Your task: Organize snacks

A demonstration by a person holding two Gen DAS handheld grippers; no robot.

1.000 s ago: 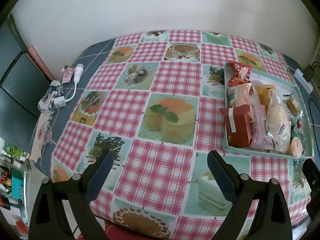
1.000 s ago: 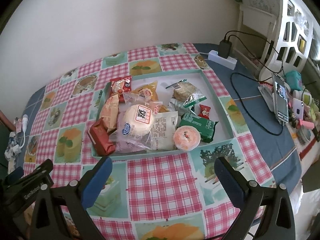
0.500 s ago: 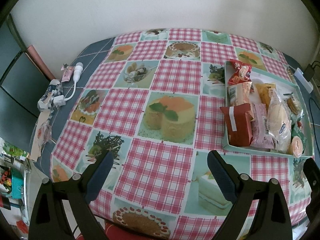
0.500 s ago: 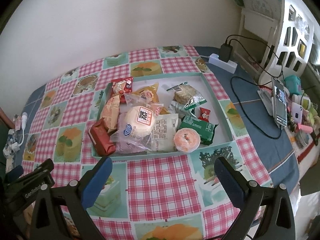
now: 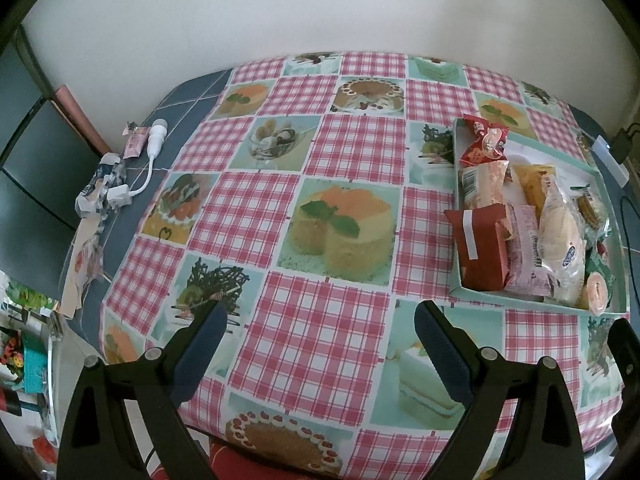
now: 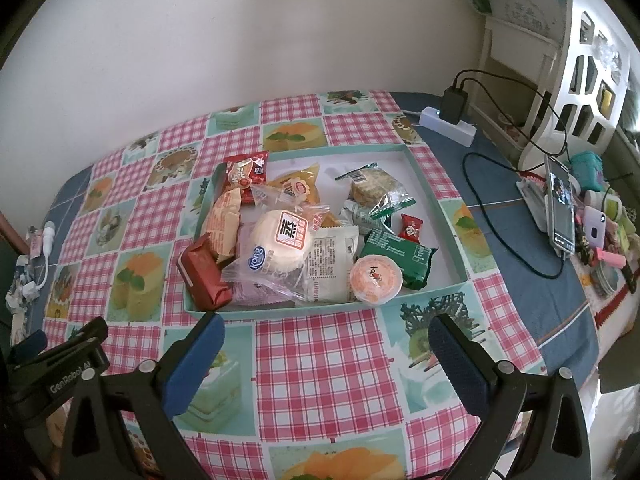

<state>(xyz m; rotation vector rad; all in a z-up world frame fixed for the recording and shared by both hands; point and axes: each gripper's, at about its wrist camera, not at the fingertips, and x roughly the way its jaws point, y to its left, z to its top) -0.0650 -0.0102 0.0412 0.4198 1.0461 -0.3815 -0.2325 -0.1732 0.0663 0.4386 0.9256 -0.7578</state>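
Note:
A shallow teal box (image 6: 448, 220) holds several wrapped snacks: a round white bun in clear wrap (image 6: 282, 240), a dark red pack (image 6: 204, 274), a green pack (image 6: 398, 256), an orange jelly cup (image 6: 375, 278) and a small red candy (image 6: 411, 227). The same box (image 5: 520, 300) lies at the right of the left wrist view. My right gripper (image 6: 326, 328) hovers open just in front of the box's near wall, with nothing between its fingers. My left gripper (image 5: 318, 316) stands open over bare tablecloth, left of the box.
The table wears a pink-check cloth with cake pictures (image 5: 340, 224). A white cable with adapter and scraps of wrapper (image 5: 116, 184) lie at the left edge. A power strip with charger (image 6: 450, 118), a phone on a stand (image 6: 560, 204) and a white shelf (image 6: 576, 64) crowd the right side.

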